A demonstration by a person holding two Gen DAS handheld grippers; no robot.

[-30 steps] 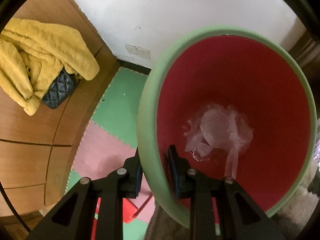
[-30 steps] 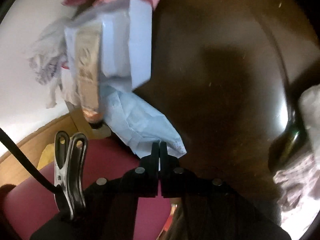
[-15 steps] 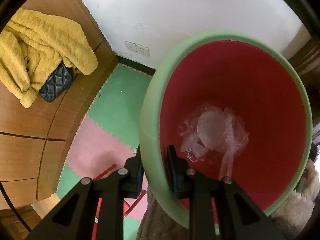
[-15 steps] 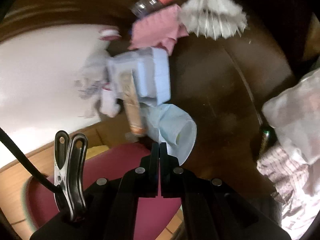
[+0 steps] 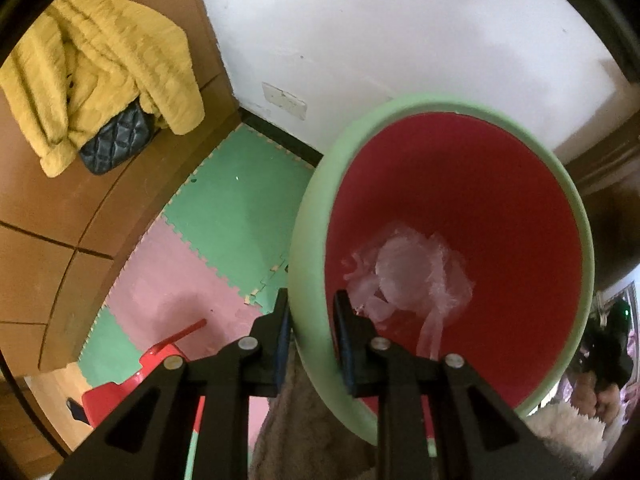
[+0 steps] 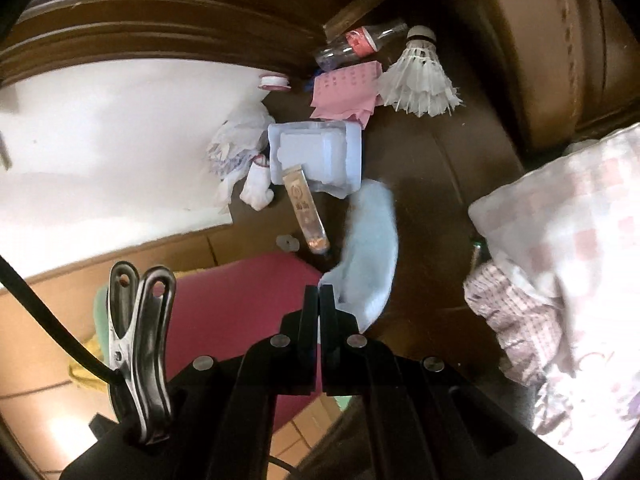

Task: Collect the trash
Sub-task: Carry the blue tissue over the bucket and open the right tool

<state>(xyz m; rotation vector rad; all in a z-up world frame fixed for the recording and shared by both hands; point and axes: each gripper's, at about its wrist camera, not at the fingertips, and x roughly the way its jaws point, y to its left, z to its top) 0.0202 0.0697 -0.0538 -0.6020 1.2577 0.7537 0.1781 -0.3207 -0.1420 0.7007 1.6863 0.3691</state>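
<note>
In the left wrist view my left gripper (image 5: 310,312) is shut on the near rim of a bin (image 5: 308,216), green outside and red inside, held tilted over the floor mats. Crumpled clear plastic (image 5: 408,276) lies in its bottom. In the right wrist view my right gripper (image 6: 319,300) is shut on a corner of a pale blue paper wrapper (image 6: 372,240), which hangs lifted above the dark table (image 6: 432,168). Beyond it lie a white plastic tray (image 6: 316,156), a tan tube (image 6: 304,208), crumpled white paper (image 6: 240,140), pink paper (image 6: 348,88), a plastic bottle (image 6: 356,44) and a shuttlecock (image 6: 420,76).
A yellow jacket (image 5: 100,64) and a black quilted bag (image 5: 114,144) hang on a wooden door. Green and pink foam mats (image 5: 224,208) cover the floor, with a red object (image 5: 140,368) near my fingers. A checked cloth (image 6: 560,260) lies at the table's right; a maroon seat (image 6: 240,304) sits below.
My right gripper has risen away from the table with the blue wrapper, so more litter shows. The left gripper has rolled slightly while keeping its hold on the bin.
</note>
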